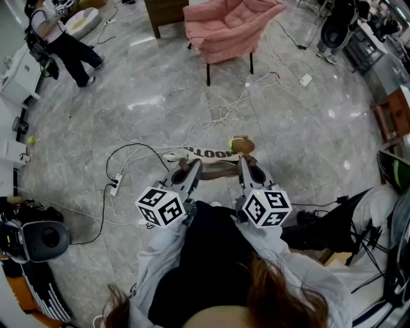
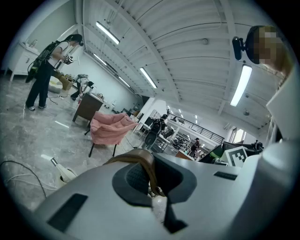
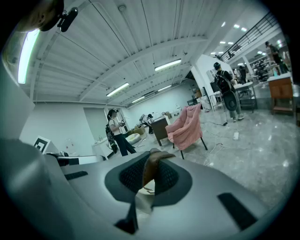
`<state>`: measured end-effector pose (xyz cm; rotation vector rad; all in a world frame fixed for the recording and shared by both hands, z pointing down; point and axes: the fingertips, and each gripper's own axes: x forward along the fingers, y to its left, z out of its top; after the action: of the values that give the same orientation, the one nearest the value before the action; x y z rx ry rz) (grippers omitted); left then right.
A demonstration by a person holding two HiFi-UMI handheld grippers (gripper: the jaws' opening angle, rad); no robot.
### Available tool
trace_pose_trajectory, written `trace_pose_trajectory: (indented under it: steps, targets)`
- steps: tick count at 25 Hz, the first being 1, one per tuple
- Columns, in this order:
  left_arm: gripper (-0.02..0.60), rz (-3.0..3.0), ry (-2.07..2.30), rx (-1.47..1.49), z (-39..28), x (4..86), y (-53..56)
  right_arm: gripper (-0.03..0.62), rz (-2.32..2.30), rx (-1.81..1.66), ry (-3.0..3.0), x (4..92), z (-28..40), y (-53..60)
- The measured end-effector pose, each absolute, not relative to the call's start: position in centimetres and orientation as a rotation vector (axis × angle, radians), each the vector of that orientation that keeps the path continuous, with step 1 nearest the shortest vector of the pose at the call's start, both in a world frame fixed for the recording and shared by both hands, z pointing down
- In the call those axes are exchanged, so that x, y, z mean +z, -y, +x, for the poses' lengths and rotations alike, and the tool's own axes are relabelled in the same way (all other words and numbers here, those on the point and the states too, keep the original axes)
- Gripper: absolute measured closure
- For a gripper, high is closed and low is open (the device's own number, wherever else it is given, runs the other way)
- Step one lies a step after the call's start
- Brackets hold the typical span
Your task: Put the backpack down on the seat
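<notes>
The backpack hangs in front of me by its brown strap [image 1: 218,169], with a white printed strap [image 1: 192,154] and a tan-and-green part [image 1: 240,143] showing beyond it. My left gripper [image 1: 192,172] is shut on the strap's left end, and my right gripper [image 1: 246,168] is shut on its right end. In the left gripper view the brown strap [image 2: 142,161] runs between the closed pads of the left gripper [image 2: 150,183]. The right gripper view shows the same strap [image 3: 153,166] pinched in the right gripper [image 3: 147,177]. The seat, a pink armchair [image 1: 227,29], stands well ahead on the marble floor.
Cables and a power strip [image 1: 116,186] lie on the floor between me and the armchair. A person [image 1: 64,41] stands far left. A brown cabinet [image 1: 165,11] is beside the chair, black gear [image 1: 38,240] at my left, wooden furniture [image 1: 392,115] at right.
</notes>
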<state>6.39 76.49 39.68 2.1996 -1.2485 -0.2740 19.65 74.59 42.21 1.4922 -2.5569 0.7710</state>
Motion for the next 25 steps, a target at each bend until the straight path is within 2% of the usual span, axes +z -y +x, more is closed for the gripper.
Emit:
trace_pose_trajectory:
  steps: [14, 25]
  targets:
    - [0.568, 2.165, 1.152, -0.279, 10.0, 41.7, -76.3, 0.571, 1.574, 0.842, 2.491, 43.7, 23.5, -74.9]
    - [0.568, 2.133, 1.231, -0.298, 8.4, 41.1, -76.3, 0.571, 1.493, 0.902, 2.52, 43.9, 22.0, -74.6]
